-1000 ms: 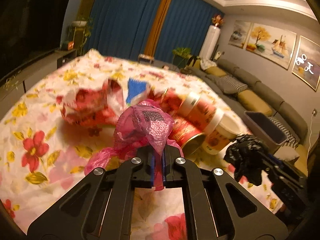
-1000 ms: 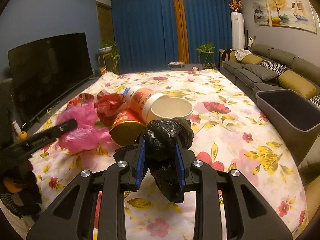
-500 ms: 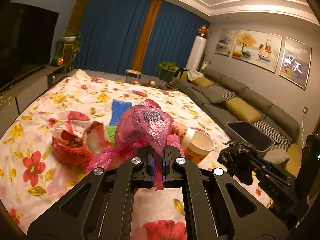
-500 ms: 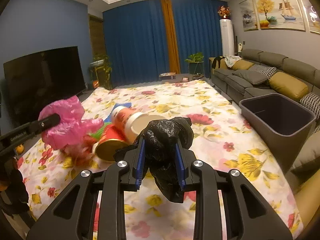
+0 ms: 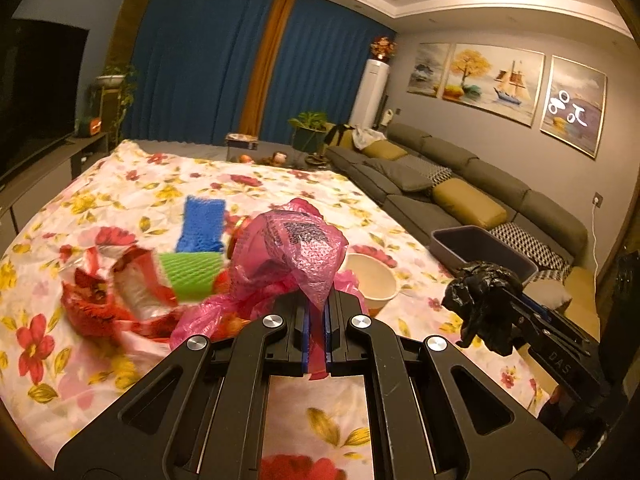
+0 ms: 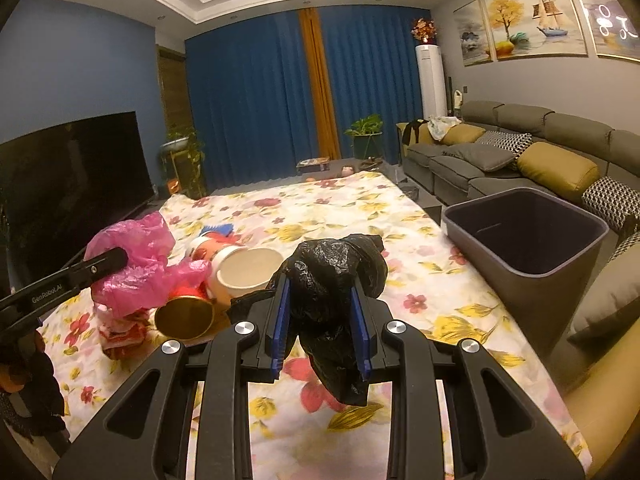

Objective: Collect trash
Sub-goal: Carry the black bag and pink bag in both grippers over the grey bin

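My left gripper (image 5: 316,320) is shut on a crumpled pink plastic bag (image 5: 296,248) and holds it above the floral-covered table (image 5: 132,188); it also shows in the right wrist view (image 6: 132,264). My right gripper (image 6: 320,300) is shut on a crumpled black plastic bag (image 6: 332,276), also seen in the left wrist view (image 5: 480,300). A dark grey bin (image 6: 528,240) stands open at the table's right edge. On the table lie a red wrapper (image 5: 104,300), a white paper cup (image 6: 248,268), a red can with a gold rim (image 6: 184,316), and blue (image 5: 200,226) and green (image 5: 190,278) pieces.
A grey sofa with yellow cushions (image 6: 552,164) runs along the right wall behind the bin. A dark TV (image 6: 68,188) stands at the left. Blue curtains (image 6: 272,100) and a potted plant (image 6: 366,136) are at the far end.
Both grippers have risen from the table with their bags. The trash pile now lies lower and farther away, and the bin appears nearer in the right wrist view.
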Tool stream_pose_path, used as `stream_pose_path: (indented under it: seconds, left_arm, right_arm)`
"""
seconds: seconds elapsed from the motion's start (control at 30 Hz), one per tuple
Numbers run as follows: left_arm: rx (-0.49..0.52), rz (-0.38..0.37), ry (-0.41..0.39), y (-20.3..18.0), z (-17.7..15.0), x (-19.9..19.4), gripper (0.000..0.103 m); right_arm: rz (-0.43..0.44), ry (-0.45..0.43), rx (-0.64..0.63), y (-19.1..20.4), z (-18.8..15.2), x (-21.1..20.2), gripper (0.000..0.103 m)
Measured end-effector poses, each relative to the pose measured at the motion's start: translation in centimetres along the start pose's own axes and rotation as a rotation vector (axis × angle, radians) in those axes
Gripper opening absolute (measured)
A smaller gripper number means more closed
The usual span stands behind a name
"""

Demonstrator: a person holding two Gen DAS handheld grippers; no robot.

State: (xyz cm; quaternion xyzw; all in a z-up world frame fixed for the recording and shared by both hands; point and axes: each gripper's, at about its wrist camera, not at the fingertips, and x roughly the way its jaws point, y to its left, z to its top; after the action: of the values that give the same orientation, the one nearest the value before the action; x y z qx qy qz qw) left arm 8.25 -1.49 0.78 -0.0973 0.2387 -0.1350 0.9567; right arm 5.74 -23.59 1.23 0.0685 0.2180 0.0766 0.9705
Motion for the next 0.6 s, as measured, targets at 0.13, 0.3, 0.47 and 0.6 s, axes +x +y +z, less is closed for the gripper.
stream_pose_path:
  seconds: [0.13, 0.3, 0.47, 0.6]
  left_arm:
    - [0.034, -0.045, 0.003, -2.0, 0.7, 1.2, 0.004]
    - [0.08, -0.117, -0.005, -5.7, 1.8, 2.8, 0.004]
    - [0.113, -0.239, -0.005, -10.8, 3.6, 5.9, 0.004]
    - [0.14, -0.335, 0.011, -15.5, 4.8, 9.3, 0.004]
  right_arm:
    - [-0.019, -0.018, 0.0, -0.9, 0.4, -0.3, 0.028]
    - [-0.078, -0.069, 0.001, -2.9, 1.5, -0.8, 0.029]
    - [-0.175, -0.128, 0.012, -6.2, 3.2, -0.9, 0.029]
    - [-0.252, -0.17, 0.032, -9.5, 4.5, -0.8, 0.029]
